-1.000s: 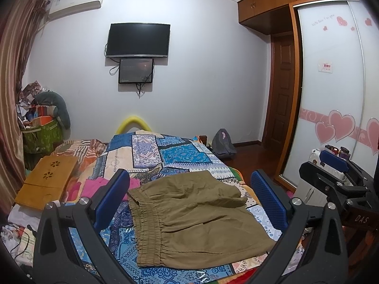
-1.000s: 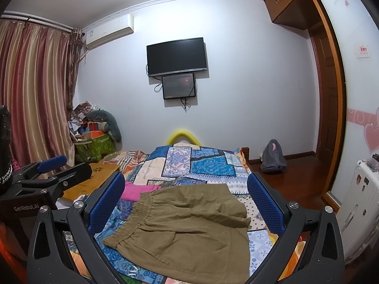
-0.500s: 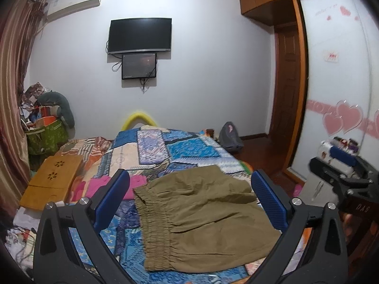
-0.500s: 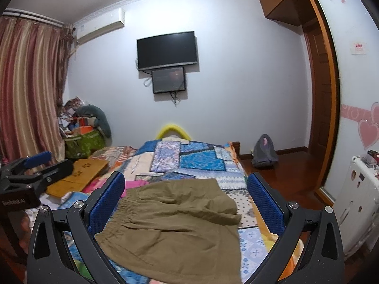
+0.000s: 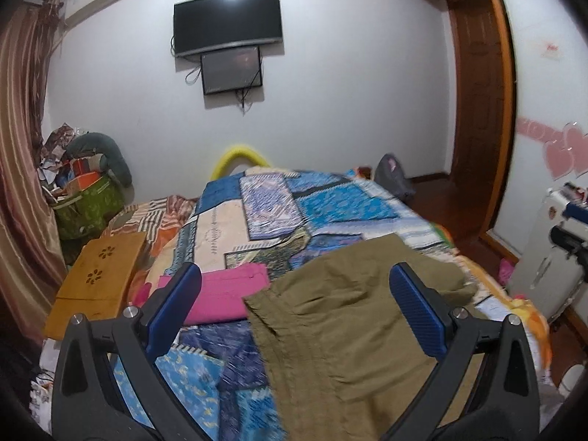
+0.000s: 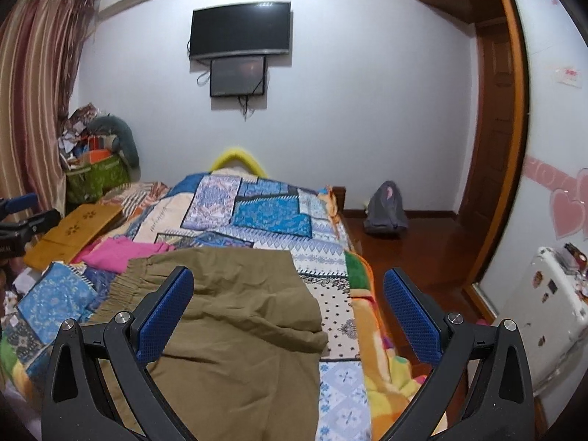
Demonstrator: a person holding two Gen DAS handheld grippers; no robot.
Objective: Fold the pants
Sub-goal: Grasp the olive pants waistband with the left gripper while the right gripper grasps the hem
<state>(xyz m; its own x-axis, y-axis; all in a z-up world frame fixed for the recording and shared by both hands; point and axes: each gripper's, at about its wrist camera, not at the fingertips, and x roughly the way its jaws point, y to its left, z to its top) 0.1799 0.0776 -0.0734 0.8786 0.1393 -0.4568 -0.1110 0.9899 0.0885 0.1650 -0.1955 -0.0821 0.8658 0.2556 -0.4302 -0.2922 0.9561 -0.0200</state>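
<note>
A: Where are the pants?

B: The olive pants (image 5: 352, 330) (image 6: 235, 330) lie on the patchwork bedspread (image 5: 330, 209) (image 6: 272, 213) at the near end of the bed, elastic waistband to the left, with one layer folded over on top.

A: And the tongs?

B: The left tongs (image 5: 296, 312) are spread wide above the waistband side, holding nothing. The right tongs (image 6: 288, 312) are also spread wide, over the pants' right edge, gripping nothing.

A: Anything close by?

B: A pink cloth (image 5: 224, 294) (image 6: 121, 251) lies just beside the waistband, and a wooden lap tray (image 5: 99, 275) sits further left.
</note>
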